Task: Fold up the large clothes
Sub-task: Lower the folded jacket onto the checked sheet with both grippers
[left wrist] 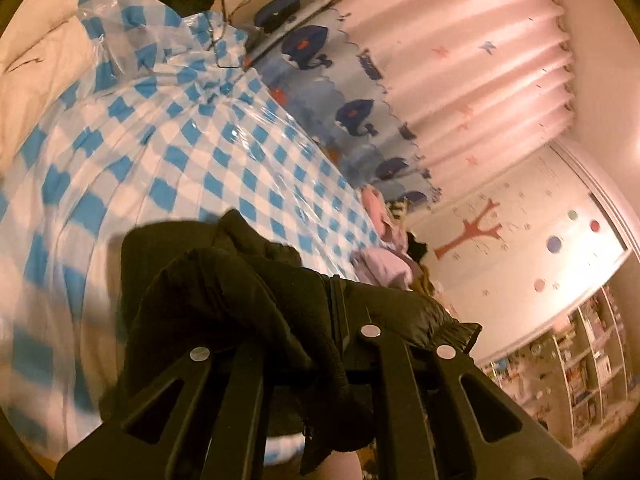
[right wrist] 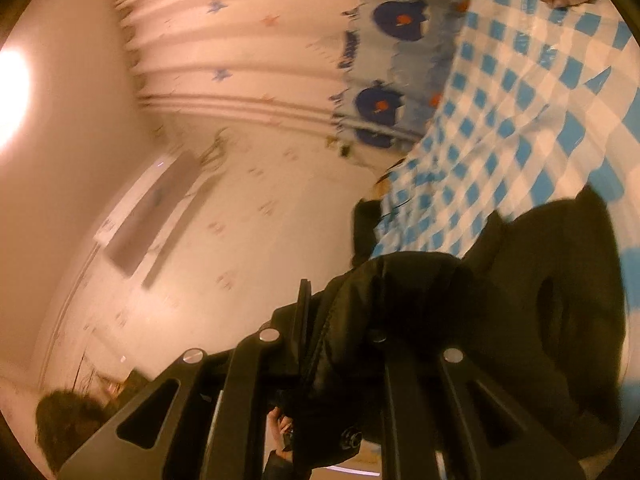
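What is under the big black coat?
Under the black coat lies the blue-and-white checked sheet with shiny clear plastic on it. The coat hides the part right beneath it, and the fingertips of both grippers.

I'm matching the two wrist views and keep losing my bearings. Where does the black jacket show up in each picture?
Left wrist view: the black jacket fills the lower centre, bunched over the left hand-held gripper.
Right wrist view: the same jacket fills the lower right, draped over the right hand-held gripper.
Shared landmark: the blue-and-white checked sheet behind the jacket.
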Demonstrator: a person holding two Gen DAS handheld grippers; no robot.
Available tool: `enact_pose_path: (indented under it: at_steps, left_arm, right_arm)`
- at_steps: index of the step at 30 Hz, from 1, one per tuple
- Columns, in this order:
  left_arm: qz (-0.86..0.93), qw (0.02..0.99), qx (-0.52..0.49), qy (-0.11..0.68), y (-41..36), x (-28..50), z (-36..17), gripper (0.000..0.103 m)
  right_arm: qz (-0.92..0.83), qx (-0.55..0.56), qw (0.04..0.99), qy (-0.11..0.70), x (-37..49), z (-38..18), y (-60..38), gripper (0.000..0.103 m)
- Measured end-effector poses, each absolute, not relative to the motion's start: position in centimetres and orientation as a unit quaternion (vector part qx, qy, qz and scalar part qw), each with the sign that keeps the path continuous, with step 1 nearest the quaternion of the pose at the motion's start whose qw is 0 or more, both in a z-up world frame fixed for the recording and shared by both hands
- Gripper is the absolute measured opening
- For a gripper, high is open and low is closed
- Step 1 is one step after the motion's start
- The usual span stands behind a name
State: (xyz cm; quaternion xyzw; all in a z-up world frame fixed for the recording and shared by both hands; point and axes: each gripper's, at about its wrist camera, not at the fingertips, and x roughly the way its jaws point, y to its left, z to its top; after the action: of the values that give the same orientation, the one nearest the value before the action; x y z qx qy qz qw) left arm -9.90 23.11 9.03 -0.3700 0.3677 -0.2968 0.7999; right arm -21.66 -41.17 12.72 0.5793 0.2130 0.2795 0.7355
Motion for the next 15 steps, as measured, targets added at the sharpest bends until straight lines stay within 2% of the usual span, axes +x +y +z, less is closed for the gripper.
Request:
enact_pose_path:
  at_steps: [15]
  left_arm:
    - [-0.179, 0.815, -0.385, 0.393, 21.3, 4.5, 1.9, 0.006]
  right_arm:
    - [0.160, 0.563, 0.756, 0.295, -7.6, 5.8, -43.5, 0.014]
